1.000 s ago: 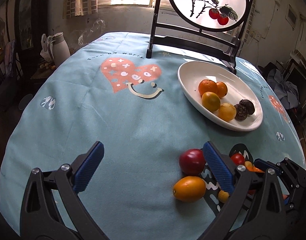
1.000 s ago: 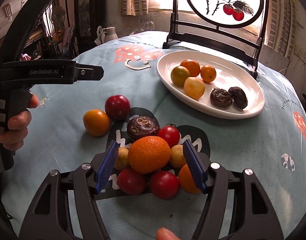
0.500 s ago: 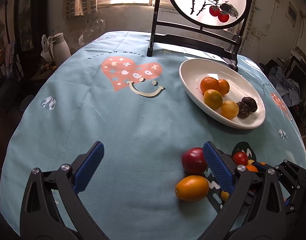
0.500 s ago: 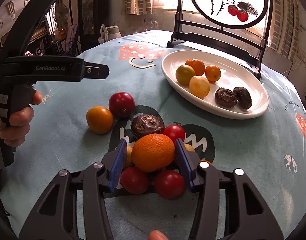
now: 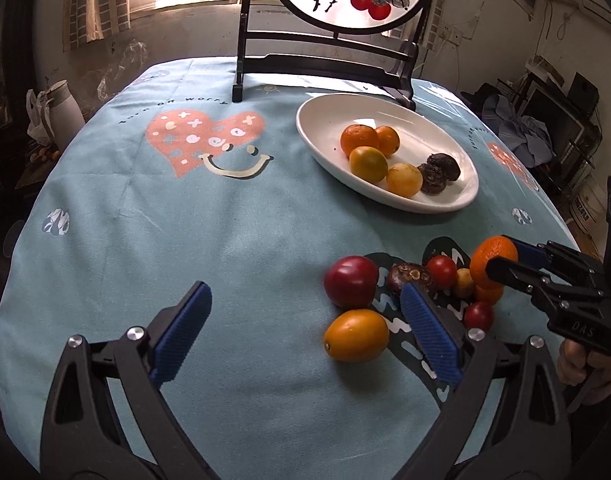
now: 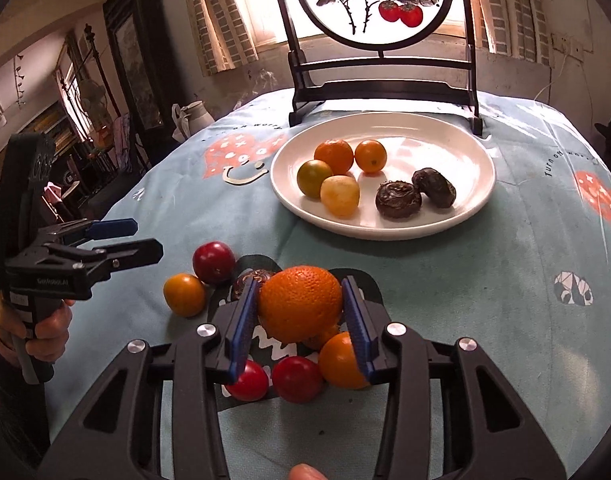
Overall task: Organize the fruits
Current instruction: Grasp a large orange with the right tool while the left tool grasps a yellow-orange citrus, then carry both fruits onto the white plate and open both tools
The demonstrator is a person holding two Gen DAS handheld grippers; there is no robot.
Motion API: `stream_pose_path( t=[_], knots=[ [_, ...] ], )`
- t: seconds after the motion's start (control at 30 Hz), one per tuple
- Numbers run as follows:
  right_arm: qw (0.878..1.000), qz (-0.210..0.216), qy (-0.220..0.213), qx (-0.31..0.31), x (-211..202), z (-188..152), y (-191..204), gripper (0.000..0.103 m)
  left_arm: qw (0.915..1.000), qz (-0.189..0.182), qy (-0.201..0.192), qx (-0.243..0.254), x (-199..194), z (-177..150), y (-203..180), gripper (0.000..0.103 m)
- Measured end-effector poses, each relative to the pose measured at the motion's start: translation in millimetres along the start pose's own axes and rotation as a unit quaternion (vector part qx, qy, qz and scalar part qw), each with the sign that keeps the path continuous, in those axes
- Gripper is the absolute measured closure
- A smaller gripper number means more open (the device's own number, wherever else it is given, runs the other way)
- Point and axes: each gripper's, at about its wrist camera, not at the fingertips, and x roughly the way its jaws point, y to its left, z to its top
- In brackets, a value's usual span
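Table (image 6: 445, 280), round, under a teal cloth, carries everything; largest to smallest follows. Plate (image 6: 461, 148), white and oval, lies toward the far edge of the table, in front of a dark-framed screen (image 6: 379, 0). It holds six pieces in two groups: four orange-yellow citrus on its left half, two dark wrinkled fruits on its right half, with bare rim beyond them.

Right gripper (image 6: 301, 312) is closed on the orange (image 6: 299, 304), one blue pad pressed to each side of it. The orange appears lifted clear above the loose pile near the table's near edge; whether it still brushes the fruit beneath cannot be told. Left gripper (image 5: 301, 328) stands wide open and holds nothing, hovering near the near edge just left of the pile.

Loose pile, on a dark print in the cloth: a red plum (image 6: 213, 262), an orange-yellow fruit (image 6: 184, 294), a dark fruit (image 5: 411, 278), two red tomatoes (image 6: 297, 378), a small orange (image 6: 341, 360) and a small yellow fruit.

Governing relation: the plate lies straight ahead of the right gripper, farther from the near edge, and slightly to its right. The orange is nearly round, so no long axis constrains placement. By judgement, the citrus group on the plate's left half is the matching destination.
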Motion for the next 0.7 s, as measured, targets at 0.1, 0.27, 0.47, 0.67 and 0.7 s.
stream_pose_path(
  t=[0.1, 0.27, 0.47, 0.67, 0.7],
  knots=[
    [1.0, -0.003, -0.006, -0.002, -2.6, 1.3, 0.9, 0.06, 0.9994, -0.015, 0.008, 0.03, 2.1, -6.3, -9.8, 0.017],
    [1.0, -0.004, -0.01, 0.005, -6.1, 2.2, -1.9, 0.06, 0.9958, -0.016, 0.042, 0.079, 17.6, -20.1, -28.4, 0.035],
    [1.0, -0.008, -0.009, 0.01, -6.5, 2.0, -4.7, 0.06, 0.9939, -0.024, 0.066, 0.086, 31.8, -25.0, -33.0, 0.048],
    [1.0, -0.011, -0.009, 0.013, -5.8, 1.9, -7.0, 0.06, 0.9929, -0.025, 0.079, 0.086, 40.4, -26.1, -33.1, 0.057],
    [1.0, -0.012, -0.01, 0.013, -6.0, 2.0, -7.0, 0.06, 0.9929, -0.022, 0.08, 0.085, 41.4, -26.4, -32.6, 0.059]
  ],
)
